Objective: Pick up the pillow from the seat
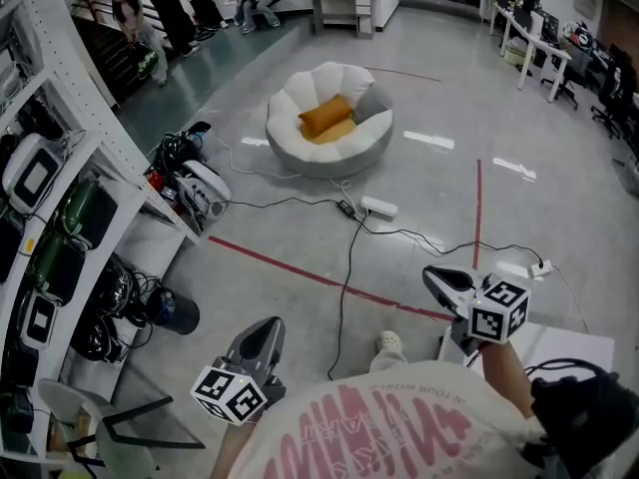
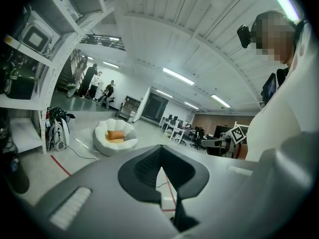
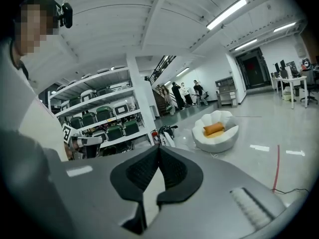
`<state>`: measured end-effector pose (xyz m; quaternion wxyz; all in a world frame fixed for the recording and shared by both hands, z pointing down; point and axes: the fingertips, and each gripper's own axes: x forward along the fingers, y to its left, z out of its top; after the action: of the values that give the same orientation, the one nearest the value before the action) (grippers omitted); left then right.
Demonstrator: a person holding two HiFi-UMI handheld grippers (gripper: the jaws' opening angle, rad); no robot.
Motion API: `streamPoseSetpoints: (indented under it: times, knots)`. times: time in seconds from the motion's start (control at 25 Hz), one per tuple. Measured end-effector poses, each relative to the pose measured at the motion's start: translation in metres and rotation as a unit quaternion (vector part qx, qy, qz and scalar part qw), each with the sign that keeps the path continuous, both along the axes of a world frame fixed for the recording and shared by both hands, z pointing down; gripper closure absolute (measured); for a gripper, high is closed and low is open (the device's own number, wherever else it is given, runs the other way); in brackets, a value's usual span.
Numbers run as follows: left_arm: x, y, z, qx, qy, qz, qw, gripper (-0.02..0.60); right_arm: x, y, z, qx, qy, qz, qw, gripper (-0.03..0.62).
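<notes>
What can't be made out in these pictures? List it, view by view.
- Head view: whether the orange pillow on the white seat is one piece or two. It is too far away and too small.
- Left gripper view: whatever lies close ahead and below, hidden by the left gripper, jaws together.
- Right gripper view: the same, hidden by the right gripper, jaws together.
- Head view: the shelf contents, cut off by the left edge.
</notes>
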<state>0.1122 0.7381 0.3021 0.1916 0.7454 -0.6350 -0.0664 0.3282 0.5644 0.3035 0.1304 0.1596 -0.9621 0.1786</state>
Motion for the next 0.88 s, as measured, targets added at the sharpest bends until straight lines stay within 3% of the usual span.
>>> streamPoseSetpoints:
  times: [0.52, 0.88]
  knots:
    - [-0.023, -0.156, -0.012, 0.007, -0.002, -0.072, 0.9974, 0.564, -0.023, -0.187, -0.016, 0.012, -0.009, -0.046, 0.999, 0.588]
    - [-0.004, -0.221, -0.015, 0.007, -0.011, -0.080, 0.9967, 0.563, -0.009, -0.261, -0.011, -0.004, -0.024, -0.047, 0.999, 0.588]
